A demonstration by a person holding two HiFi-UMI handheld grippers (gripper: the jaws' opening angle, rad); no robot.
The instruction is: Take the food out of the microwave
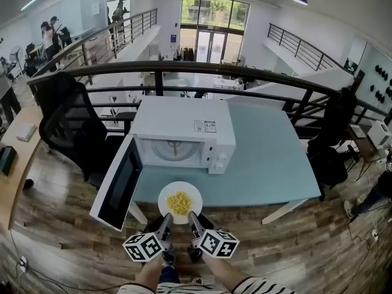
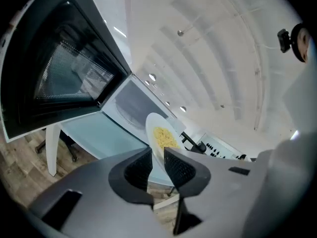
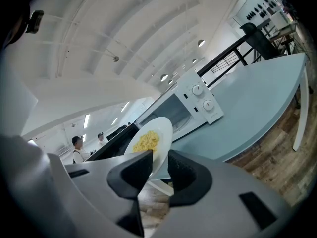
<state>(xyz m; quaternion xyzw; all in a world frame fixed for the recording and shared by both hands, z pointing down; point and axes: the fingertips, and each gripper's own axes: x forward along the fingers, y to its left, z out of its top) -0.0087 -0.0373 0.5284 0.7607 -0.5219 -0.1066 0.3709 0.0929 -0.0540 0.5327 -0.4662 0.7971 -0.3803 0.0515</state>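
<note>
A white plate (image 1: 193,195) of yellow food (image 1: 178,203) hangs over the near edge of the light blue table (image 1: 269,158), just in front of the white microwave (image 1: 184,133). The microwave's door (image 1: 119,185) stands swung open to the left, and its glass turntable is bare. My left gripper (image 1: 166,220) is shut on the plate's near left rim, and my right gripper (image 1: 193,218) is shut on its near right rim. In the left gripper view the plate (image 2: 154,124) runs edge-on between the jaws of the left gripper (image 2: 157,161). The right gripper (image 3: 159,163) clamps the plate (image 3: 164,128) the same way.
Black office chairs (image 1: 70,130) stand left of the table beside the open door. A dark railing (image 1: 184,70) runs behind the microwave. To the microwave's right lies a wide bare stretch of tabletop. Wood floor (image 1: 294,250) lies below me. People (image 3: 77,145) stand far off.
</note>
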